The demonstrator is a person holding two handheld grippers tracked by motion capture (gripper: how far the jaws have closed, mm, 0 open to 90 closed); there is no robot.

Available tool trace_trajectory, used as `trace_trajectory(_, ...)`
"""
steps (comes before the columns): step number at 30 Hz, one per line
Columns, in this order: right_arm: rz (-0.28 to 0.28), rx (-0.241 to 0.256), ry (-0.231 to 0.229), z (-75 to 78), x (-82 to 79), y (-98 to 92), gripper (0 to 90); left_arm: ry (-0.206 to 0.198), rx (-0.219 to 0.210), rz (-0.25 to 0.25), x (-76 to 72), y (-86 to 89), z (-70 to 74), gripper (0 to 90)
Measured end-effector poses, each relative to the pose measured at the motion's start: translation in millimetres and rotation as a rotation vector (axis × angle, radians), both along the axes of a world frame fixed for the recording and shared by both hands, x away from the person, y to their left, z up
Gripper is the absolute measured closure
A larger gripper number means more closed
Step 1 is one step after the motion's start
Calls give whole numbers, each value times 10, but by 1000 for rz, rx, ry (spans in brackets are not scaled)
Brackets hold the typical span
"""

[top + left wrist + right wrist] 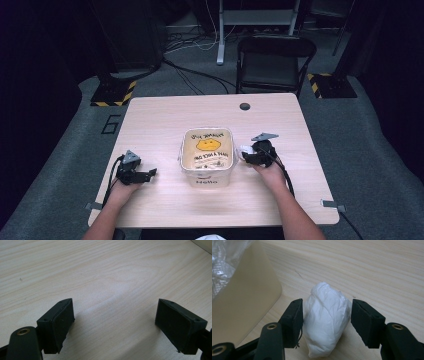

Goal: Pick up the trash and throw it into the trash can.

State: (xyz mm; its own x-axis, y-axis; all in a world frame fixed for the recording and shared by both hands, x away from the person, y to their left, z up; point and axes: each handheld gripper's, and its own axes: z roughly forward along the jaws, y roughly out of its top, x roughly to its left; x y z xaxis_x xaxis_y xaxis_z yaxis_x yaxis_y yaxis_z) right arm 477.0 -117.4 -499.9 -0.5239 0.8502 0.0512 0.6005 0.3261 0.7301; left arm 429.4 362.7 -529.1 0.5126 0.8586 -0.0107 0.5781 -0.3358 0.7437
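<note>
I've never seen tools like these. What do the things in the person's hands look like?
Each hand holds a black two-jaw gripper: left gripper, right gripper. Flat rectangular black pads face the jaws, with brass-coloured rivets on the linkages. A grey triangular plate tops each, and a black cable trails back. Forearms are bare, unsleeved.

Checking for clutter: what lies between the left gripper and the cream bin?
Bare wooden table, seen in the high view, between the left gripper and the cream bin.

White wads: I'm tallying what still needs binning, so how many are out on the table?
1: a crumpled white wad between the right gripper jaws, beside the bin. The bin could hide others.
</note>
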Motion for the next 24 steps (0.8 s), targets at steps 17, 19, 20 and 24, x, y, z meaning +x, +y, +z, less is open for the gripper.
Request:
trace_trajectory(17, 20, -3, 3, -11, -22, 27, 562, -1, 0, 0, 0, -1, -1, 155)
trace_trajectory(19, 17, 8, 1, 15, -35, 20, 563, -2, -2, 0, 0, -1, -2, 155)
trace_trajectory(20, 17, 8, 1, 15, -35, 20, 563, -2, -2, 0, 0, -1, -2, 155)
trace_trajectory(24, 14, 13, -3, 48, -51, 4, 564, -2, -1, -1, 0, 0, -2, 155)
